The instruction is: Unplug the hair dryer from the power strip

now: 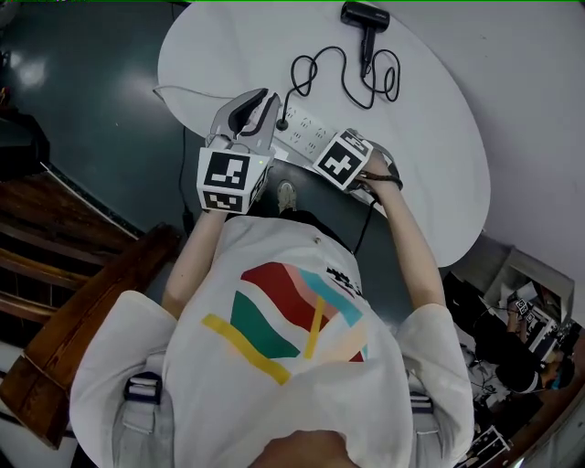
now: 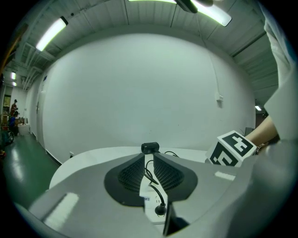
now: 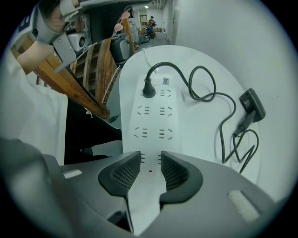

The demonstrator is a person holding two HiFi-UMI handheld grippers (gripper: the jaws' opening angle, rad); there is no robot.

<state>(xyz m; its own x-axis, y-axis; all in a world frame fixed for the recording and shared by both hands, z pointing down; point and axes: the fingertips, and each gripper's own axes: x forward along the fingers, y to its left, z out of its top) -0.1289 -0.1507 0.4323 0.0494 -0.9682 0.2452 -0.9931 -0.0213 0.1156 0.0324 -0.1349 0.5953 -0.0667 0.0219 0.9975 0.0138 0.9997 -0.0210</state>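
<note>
A round white table (image 1: pixel 439 110) carries a black hair dryer (image 1: pixel 365 16) at its far side, well apart from both grippers. The dryer's black cord (image 1: pixel 352 78) loops across the tabletop to a round black plug (image 1: pixel 282 123). The plug is seated in an end socket of a long white power strip (image 1: pixel 306 131) near the table's front edge. The left gripper (image 2: pixel 149 160) points almost level along the strip toward the dryer. Its jaws stand a narrow slit apart and pinch nothing; through the slit show the strip and the cord, with the plug just below the pads. The right gripper (image 3: pixel 150 162) points straight down over the strip's opposite end, away from the plug. Its jaws are spread wider, with the white strip running under the gap between them. The pads overlap the nearest sockets in the right gripper view, and I cannot tell whether the tips touch the strip's top.
</note>
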